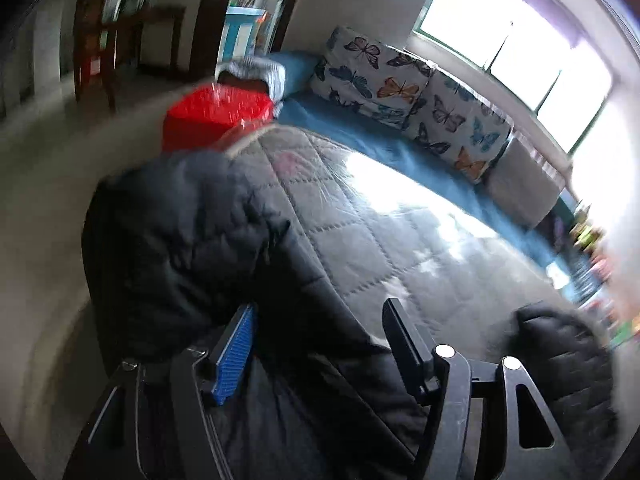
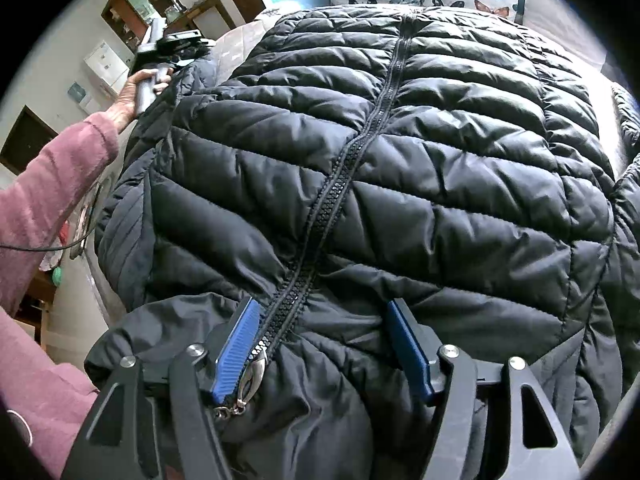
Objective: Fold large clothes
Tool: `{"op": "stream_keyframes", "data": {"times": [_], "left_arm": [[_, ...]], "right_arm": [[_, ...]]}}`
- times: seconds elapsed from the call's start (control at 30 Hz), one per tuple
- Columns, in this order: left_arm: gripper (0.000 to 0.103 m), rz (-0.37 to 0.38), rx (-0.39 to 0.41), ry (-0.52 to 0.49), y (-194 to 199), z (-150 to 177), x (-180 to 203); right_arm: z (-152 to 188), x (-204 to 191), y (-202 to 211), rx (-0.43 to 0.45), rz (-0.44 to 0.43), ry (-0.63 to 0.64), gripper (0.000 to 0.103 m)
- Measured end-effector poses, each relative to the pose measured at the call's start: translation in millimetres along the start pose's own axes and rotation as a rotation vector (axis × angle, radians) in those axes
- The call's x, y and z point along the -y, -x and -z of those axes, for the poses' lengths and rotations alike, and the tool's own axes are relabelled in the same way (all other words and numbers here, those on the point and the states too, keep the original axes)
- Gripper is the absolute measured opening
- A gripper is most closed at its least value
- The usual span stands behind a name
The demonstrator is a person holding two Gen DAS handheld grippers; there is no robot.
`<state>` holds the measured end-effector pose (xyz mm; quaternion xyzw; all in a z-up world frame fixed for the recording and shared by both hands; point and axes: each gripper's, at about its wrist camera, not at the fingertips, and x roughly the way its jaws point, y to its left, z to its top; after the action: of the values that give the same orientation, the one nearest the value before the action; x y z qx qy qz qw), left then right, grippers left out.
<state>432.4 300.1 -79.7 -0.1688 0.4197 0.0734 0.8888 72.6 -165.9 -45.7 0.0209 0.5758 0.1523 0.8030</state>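
Two grippers work one black puffer jacket (image 2: 400,152), spread front-up and zipped on a bed with a grey quilted cover (image 1: 380,240). Far left, the left gripper (image 1: 320,344) sits at a sleeve (image 1: 180,240) near the bed's edge; its fingers stand apart with dark fabric bunched between them, not clamped, probably placed to take the sleeve for a fold inward. Right gripper (image 2: 320,340) rests at the near end of the jacket, fingers apart, straddling the zipper (image 2: 340,184), with the metal pull (image 2: 252,376) just beside the left blue pad; likely steadying the garment on its centre line. Around: red basket (image 1: 216,116) beyond the sleeve, butterfly cushions (image 1: 400,92) along the window side, blue sheet (image 1: 360,128) beneath them. Nothing lies on the jacket; its puffy bulk may resist a flat crease. Left view is blurred.
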Motion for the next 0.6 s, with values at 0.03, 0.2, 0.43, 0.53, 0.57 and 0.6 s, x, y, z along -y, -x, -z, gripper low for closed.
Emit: {"op": "stream_keyframes", "data": {"times": [0.03, 0.2, 0.43, 0.53, 0.57, 0.6], "left_arm": [[0.074, -0.032, -0.003, -0.036, -3, 0, 6], [0.075, -0.067, -0.006, -0.096, 10, 9, 37], [0.076, -0.005, 0.024, 0.109, 71, 24, -9], [0.076, -0.032, -0.002, 0.173, 75, 36, -31], [0.076, -0.017, -0.01, 0.193, 75, 38, -37], [0.076, 0.008, -0.023, 0.218, 72, 42, -43]], "right_arm": [[-1, 0, 0, -0.001, 0.001, 0.003, 0.074], [0, -3, -1, -0.001, 0.024, 0.024, 0.074], [3, -6, 0, 0.015, 0.031, 0.012, 0.076], [3, -8, -1, 0.018, 0.034, 0.012, 0.08], [4, -9, -1, 0.019, 0.039, 0.019, 0.081], [4, -11, -2, 0.02, 0.042, 0.025, 0.082]]}}
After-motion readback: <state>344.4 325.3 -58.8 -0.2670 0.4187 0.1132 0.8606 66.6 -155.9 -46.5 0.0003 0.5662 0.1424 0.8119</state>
